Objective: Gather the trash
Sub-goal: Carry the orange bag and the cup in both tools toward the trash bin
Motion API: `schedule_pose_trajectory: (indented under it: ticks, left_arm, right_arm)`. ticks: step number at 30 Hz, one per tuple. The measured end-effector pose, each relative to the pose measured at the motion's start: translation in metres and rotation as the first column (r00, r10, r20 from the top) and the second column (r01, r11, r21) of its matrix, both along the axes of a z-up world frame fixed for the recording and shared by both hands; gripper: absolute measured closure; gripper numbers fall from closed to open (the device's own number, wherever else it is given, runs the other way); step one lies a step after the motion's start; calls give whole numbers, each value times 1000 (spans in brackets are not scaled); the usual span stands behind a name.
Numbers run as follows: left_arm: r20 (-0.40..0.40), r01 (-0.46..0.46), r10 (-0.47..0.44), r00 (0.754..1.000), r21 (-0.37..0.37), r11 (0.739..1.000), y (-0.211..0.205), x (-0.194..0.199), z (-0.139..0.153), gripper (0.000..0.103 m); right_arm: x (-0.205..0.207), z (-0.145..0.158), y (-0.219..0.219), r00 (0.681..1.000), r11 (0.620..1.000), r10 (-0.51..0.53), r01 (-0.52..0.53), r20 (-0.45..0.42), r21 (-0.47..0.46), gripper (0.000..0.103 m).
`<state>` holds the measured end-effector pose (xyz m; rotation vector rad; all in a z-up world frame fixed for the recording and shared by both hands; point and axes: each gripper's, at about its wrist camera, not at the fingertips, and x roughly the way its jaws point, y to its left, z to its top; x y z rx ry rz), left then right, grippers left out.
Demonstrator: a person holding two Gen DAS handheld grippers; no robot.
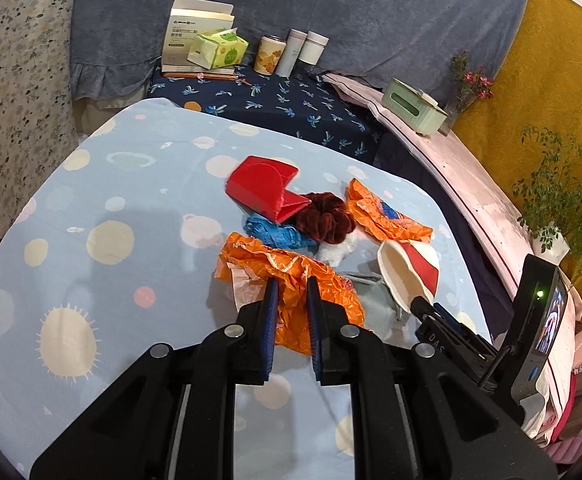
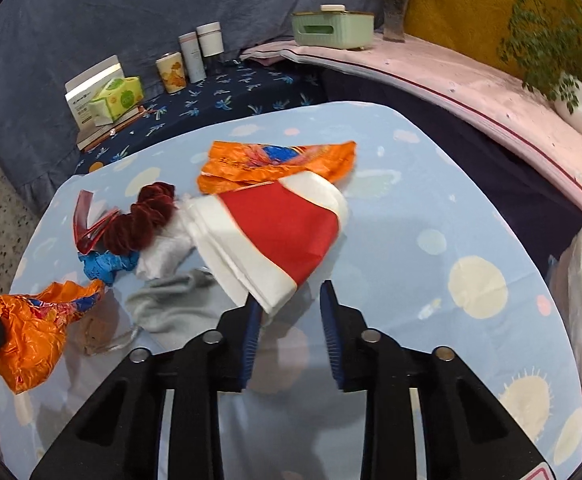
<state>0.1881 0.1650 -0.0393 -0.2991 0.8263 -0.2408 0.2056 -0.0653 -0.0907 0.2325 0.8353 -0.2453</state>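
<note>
Trash lies heaped on the desk point(image 1: 91, 208). Left gripper point(image 1: 293, 284) fingers are clamped on an orange wrapper point(image 1: 291, 276), which hides part of their tips. Right gripper point(image 2: 289, 298) fingers stand apart; the left one touches a red-and-white paper cup point(image 2: 279, 228) lying on its side. Printing on the white box point(image 1: 187, 36) is too small to read. A blue wad point(image 2: 105, 264) is half covered by a dark red scrunchie point(image 2: 143, 216).

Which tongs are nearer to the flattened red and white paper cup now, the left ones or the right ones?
Right. The right tongs are at the paper cup, its edge at one pad. The left tongs grip an orange wrapper beside it.
</note>
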Motion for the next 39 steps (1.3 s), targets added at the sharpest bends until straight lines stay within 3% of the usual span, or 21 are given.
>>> schedule_pose_trajectory:
  ticks: [7,22,39]
  left_arm:
    - [17,37,-37,999,4,999,-26,-10,8,90]
    - [96,141,-143,985,23,990,-92,-41,51,90]
    - [171,335,-349,921,106,936,-211,-93,88,90]
  right_arm:
    - [-25,9,-21,1000,999,-4,2,31,43,99]
    - [-85,66,-69,985,997,-52,41,166,71,100]
    - [-169,108,-166,939,979,-198,176,280,101,100]
